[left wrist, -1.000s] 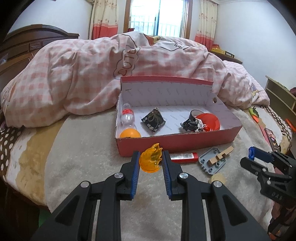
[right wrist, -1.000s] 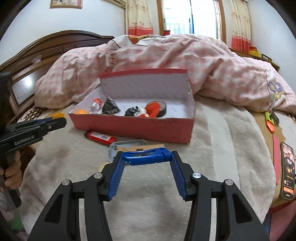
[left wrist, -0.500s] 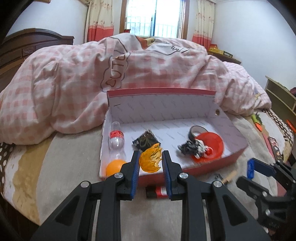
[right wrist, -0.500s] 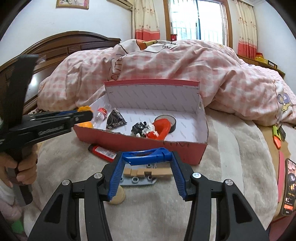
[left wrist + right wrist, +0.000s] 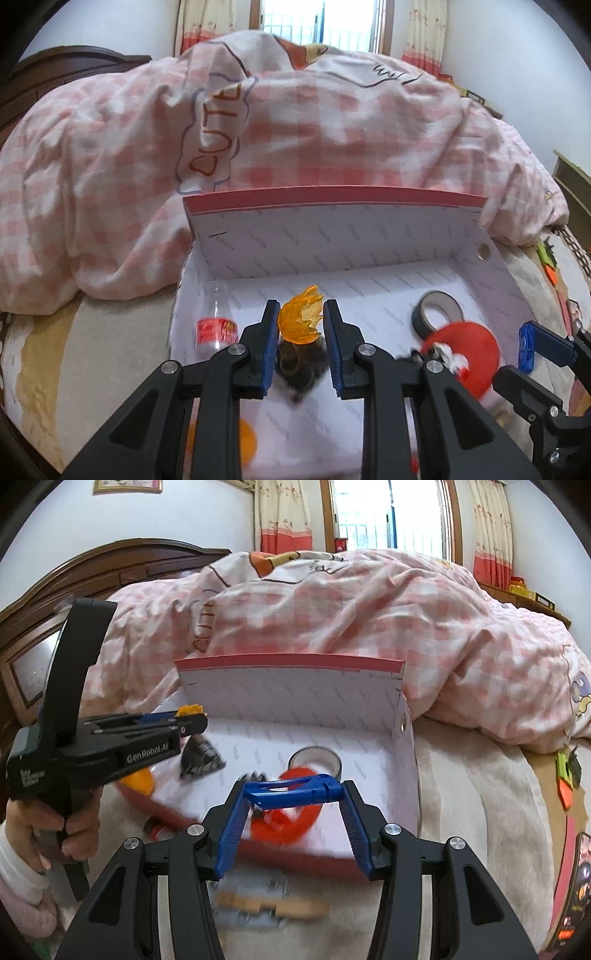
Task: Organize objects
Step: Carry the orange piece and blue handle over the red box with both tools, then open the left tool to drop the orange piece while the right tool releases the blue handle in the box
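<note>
So, left gripper (image 5: 300, 332) clamped on the orange flame piece (image 5: 301, 319), mid-frame over the red box (image 5: 332, 199). Right gripper (image 5: 291, 812) clenched on a blue clip (image 5: 291, 792), lower center.

Both grippers are black plastic with silver screws and ribbed blue pads (image 5: 231, 827). The left gripper (image 5: 300, 343) carries white "GenRobot.AI" lettering. The bare hand (image 5: 70, 830) has a white cuff and pink sleeve.

bed (image 5: 480, 812) carries red box (image 5: 409, 775) centre, pink duvet (image 5: 369, 609) at 12, wooden block (image 5: 273, 908) at 6.
</note>
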Demonstrator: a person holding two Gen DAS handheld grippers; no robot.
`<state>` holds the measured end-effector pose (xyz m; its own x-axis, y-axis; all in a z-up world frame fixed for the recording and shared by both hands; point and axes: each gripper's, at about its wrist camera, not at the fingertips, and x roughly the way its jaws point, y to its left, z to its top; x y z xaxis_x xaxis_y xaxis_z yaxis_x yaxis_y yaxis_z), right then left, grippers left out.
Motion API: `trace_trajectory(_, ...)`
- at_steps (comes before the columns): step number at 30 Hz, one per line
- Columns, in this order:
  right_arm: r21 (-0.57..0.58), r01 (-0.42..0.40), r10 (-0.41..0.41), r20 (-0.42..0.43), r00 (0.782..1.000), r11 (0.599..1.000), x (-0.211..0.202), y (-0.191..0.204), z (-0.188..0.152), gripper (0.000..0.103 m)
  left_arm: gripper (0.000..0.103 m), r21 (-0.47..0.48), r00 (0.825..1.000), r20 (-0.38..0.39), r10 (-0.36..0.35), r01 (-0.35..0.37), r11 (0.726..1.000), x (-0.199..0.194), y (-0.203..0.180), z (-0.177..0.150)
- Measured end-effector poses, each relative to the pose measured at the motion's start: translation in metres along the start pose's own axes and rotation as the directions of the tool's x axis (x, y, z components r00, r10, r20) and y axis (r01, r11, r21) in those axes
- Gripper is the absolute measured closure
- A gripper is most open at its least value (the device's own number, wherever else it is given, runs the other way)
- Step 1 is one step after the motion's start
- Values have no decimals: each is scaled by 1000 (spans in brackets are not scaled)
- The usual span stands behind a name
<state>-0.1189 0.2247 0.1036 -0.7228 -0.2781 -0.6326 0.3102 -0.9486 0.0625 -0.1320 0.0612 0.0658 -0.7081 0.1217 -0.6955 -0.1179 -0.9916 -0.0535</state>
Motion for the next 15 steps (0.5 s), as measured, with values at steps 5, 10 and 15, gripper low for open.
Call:
trace_trajectory(5, 7, 5, -4, -37, 999, 1000, 27, -2, 14, 52, 80, -12, 999, -38, 27, -27, 1000, 19, 2, 6)
trace_trajectory(10, -17, 24, -25, -63, 998, 1000, 49, 0, 22, 52, 80, -25, 996, -77, 44, -47, 999, 34, 4, 6)
trace_trajectory(15, -23, 39, -41, -89, 995, 999, 66, -4, 28, 52, 80, -28, 995, -88, 36, -39, 999, 39, 4, 6)
